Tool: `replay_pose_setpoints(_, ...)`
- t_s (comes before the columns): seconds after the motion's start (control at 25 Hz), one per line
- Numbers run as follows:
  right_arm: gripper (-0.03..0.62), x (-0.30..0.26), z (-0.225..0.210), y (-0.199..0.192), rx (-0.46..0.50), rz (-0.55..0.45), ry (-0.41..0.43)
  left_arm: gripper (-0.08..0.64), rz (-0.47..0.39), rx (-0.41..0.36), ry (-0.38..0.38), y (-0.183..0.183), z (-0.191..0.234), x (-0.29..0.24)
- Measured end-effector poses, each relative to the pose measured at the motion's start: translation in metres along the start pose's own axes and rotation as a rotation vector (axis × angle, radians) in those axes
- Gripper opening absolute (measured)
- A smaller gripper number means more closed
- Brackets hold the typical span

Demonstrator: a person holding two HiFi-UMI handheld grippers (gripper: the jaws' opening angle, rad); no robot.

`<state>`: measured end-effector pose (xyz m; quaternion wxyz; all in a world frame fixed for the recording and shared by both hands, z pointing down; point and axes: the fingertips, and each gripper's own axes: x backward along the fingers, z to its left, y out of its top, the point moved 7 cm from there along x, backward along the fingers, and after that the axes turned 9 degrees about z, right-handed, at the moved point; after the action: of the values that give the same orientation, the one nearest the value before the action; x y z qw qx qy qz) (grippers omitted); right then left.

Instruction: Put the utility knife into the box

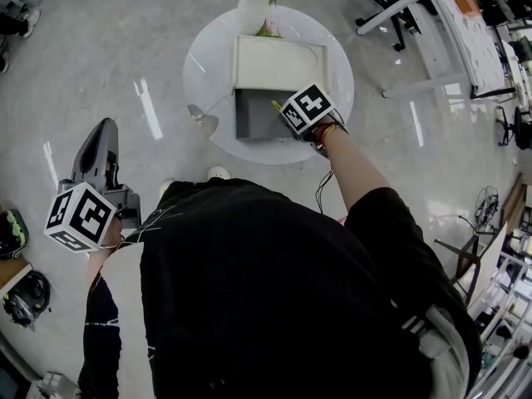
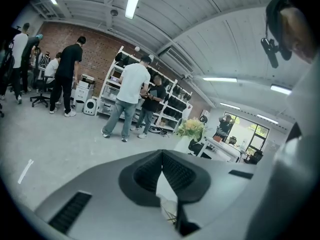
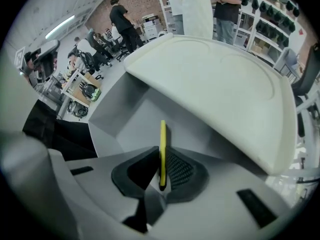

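A thin yellow utility knife stands on edge between the pads of my right gripper, which is shut on it. Its front end pokes out over the open grey box, whose white lid is swung back behind. In the head view the right gripper hovers at the box's right side on the round white table, the knife showing as a small yellow tip. My left gripper hangs low at my left side, away from the table, jaws shut and holding nothing.
A white vase with flowers stands at the table's far edge behind the lid. A white desk and office chairs sit at the upper right. Several people stand by shelves in the left gripper view. Gear lies on the floor at lower left.
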<state>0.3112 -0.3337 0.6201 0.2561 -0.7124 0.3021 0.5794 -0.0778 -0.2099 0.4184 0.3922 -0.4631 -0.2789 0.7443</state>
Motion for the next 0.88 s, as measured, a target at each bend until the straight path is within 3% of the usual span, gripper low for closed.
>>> replay_pose_setpoints(0.52,0.049,0.001,0.0,0.0,-0.035,-0.012,0.034,0.011,-0.029,-0.004,0.016,0.007,-0.006,0.002)
replay_pose_setpoints(0.88,0.052,0.002,-0.001,-0.004,-0.136,-0.061,0.071,0.012,0.039,-0.062,0.029,0.01,-0.015,-0.008)
